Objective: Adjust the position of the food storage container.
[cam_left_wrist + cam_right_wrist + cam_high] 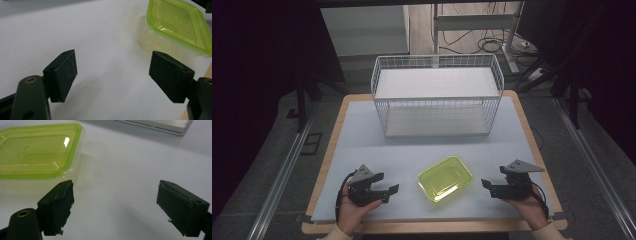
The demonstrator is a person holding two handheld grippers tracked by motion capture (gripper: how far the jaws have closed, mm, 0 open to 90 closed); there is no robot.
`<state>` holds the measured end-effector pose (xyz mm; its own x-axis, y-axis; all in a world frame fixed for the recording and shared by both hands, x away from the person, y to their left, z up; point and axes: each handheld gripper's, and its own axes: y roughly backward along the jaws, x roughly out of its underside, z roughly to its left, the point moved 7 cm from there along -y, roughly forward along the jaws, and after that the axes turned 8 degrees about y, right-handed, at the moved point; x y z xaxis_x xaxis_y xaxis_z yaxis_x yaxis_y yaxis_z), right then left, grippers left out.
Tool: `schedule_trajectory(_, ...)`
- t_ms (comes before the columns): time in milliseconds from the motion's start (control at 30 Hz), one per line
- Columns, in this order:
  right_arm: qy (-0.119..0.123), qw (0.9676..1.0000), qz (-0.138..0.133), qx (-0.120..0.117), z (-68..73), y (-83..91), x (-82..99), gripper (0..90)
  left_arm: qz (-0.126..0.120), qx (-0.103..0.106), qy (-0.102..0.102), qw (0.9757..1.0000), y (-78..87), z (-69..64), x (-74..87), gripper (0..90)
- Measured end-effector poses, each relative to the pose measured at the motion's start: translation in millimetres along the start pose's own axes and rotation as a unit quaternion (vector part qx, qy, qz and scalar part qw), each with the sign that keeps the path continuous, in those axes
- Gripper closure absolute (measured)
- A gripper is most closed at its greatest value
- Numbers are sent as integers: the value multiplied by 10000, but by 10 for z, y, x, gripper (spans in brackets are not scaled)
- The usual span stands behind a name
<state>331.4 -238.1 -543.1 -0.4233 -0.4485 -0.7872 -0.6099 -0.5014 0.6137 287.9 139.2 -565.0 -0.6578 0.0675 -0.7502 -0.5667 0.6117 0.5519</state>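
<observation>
Both tongs, left point(389, 191) and right point(486, 186), gaping and empty at lower frame, so we'd probably come at the green-lidded box point(445, 177) mid-desk point(362, 145) from both sides, level.

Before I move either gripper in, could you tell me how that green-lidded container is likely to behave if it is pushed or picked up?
The container looks empty through its clear lid, so it is probably light. Its smooth plastic walls on the smooth table suggest it would slide rather than tip, being low and flat. The thin walls may flex under the jaws.
</observation>
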Motion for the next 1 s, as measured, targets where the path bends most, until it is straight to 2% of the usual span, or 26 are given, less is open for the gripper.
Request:
schedule_trajectory(300, 10, 10000, -20, 33, -9, 42, 40, 154, 10, 32, -46, 10000, -35, -17, -31, 219)
schedule_trajectory(467, -111, 9999, -107, -68, 13, 103, 23, 230, 36, 70, -113, 9999, -60, -43, -40, 218)
schedule_trajectory(533, -72, 9998, -112, -162, 36, 134, 21, 302, 46, 62, -139, 9999, -64, -48, -37, 218)
schedule_trajectory(567, -72, 9998, -112, -162, 36, 134, 21, 302, 50, 61, -144, 9999, -64, -48, -35, 218)
schedule_trajectory(600, 0, 9998, -121, -174, 44, 152, 10, 422, 43, 61, -144, 9999, -61, -47, -35, 218)
schedule_trajectory(667, 29, 9998, -154, -126, 50, 162, -13, 503, 42, 50, -134, 9999, -57, -35, -38, 218)
schedule_trajectory(700, 29, 9998, -154, -126, 50, 162, -13, 503, 42, 50, -134, 9999, -57, -35, -38, 218)
schedule_trajectory(733, 43, 9998, -156, -138, 59, 169, -24, 553, 44, 45, -133, 9999, -57, -32, -36, 218)
schedule_trajectory(767, 132, 9996, -187, -184, 87, 185, -46, 644, 48, 41, -132, 9999, -58, -33, -33, 218)
schedule_trajectory(833, 162, 9993, -194, -258, 108, 198, -58, 730, 42, 42, -118, 9999, -56, -39, -33, 218)
schedule_trajectory(1000, 233, 9985, -247, -439, 165, 240, -111, 861, 44, 48, -90, 9999, -54, -45, -28, 218)
